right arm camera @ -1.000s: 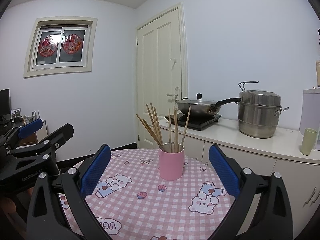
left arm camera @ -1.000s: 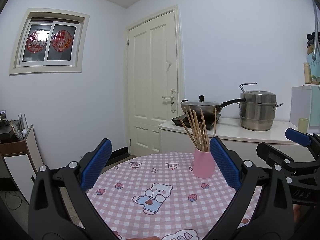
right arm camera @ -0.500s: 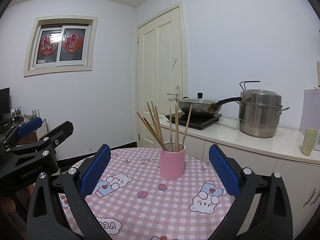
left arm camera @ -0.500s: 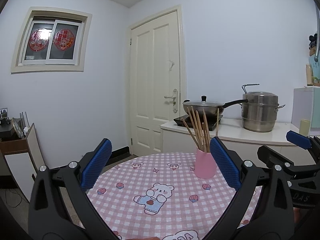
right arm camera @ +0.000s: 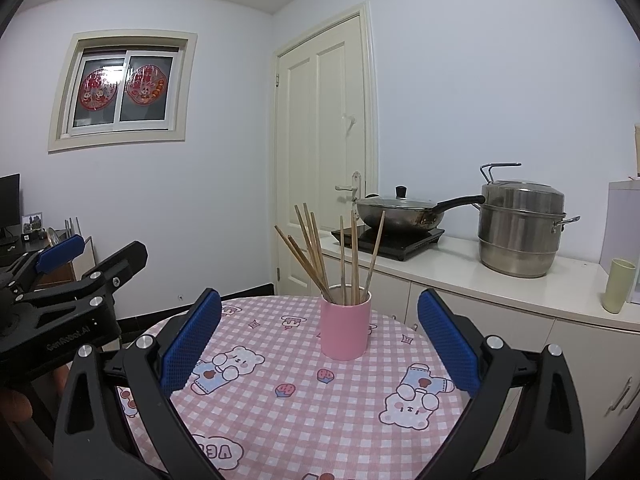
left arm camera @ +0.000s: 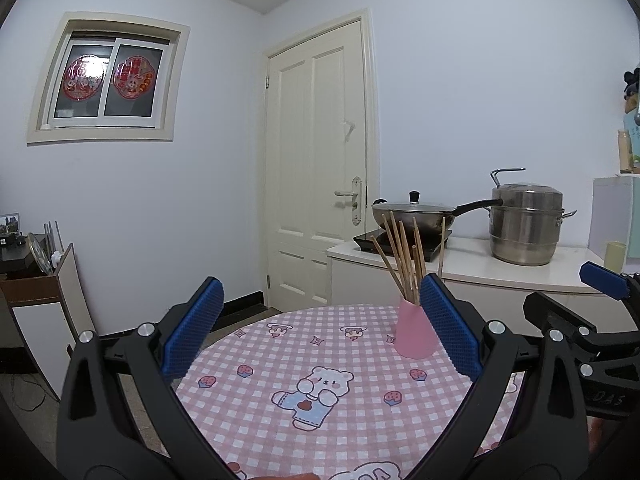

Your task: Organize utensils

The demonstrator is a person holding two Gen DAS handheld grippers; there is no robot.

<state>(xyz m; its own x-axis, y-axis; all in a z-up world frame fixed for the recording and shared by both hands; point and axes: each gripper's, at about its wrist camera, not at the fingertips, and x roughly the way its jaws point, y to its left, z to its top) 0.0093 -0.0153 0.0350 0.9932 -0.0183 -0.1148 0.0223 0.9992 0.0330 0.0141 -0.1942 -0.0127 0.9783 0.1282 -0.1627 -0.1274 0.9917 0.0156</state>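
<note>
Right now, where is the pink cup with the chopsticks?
The pink cup stands upright on the checked tablecloth, centred between the right gripper fingers in its view, near the table's far edge.

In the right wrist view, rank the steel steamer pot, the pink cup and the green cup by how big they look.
1. Steel steamer pot, largest.
2. Pink cup, though it stands nearer the camera, so this ranking is unsure.
3. Green cup, smallest.

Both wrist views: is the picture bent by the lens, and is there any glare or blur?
Left wrist view: fisheye bend, the cream panelled door curves and black corners frame the image; bright glare on the red window decorations. Right wrist view: same bend; the pink cylindrical cup with wooden chopsticks is sharp, and the steel steamer pot shows soft reflections.
</note>
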